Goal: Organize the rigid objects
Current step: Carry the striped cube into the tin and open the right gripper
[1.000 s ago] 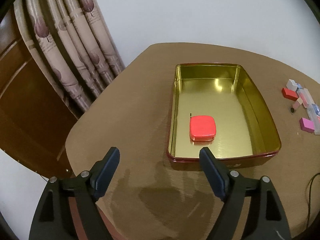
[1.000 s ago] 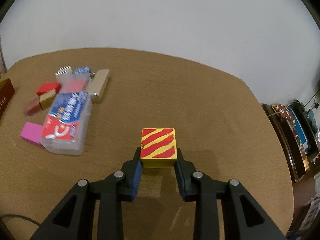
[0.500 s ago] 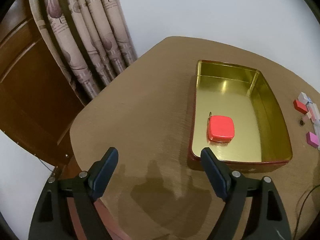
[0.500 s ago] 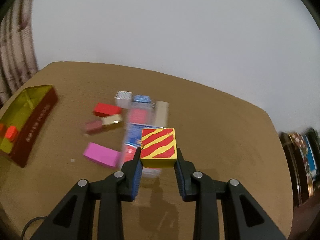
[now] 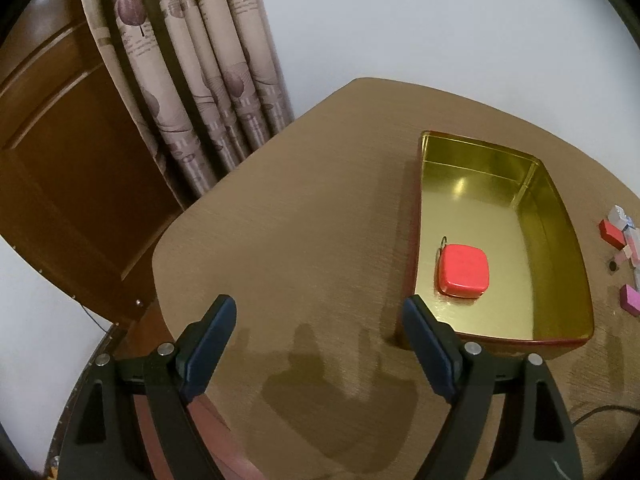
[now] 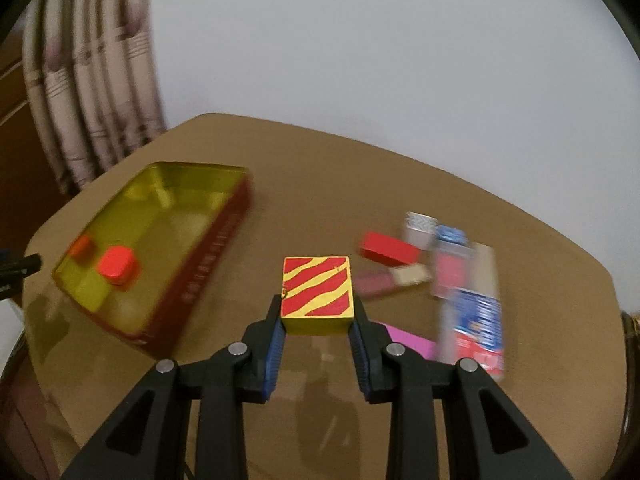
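My right gripper (image 6: 318, 312) is shut on a yellow block with red stripes (image 6: 317, 292) and holds it above the table. A gold tin tray with red sides (image 6: 224, 236) lies to its left with a red rounded case (image 6: 117, 269) inside. In the left wrist view the tray (image 5: 560, 216) is ahead to the right with the red case (image 5: 463, 276) in it. My left gripper (image 5: 320, 320) is open and empty above the table, left of the tray's near corner.
Loose items lie right of the tray: a red block (image 6: 390, 249), a pink block (image 6: 408, 342), a blue and red packet (image 6: 478, 320), small boxes (image 6: 420, 226). Curtains (image 5: 192, 80) and a wooden door (image 5: 60, 160) stand beyond the table's left edge.
My right gripper has swung left with the striped block, bringing the tray into view. My left gripper has drifted left and back, so the tray sits further right.
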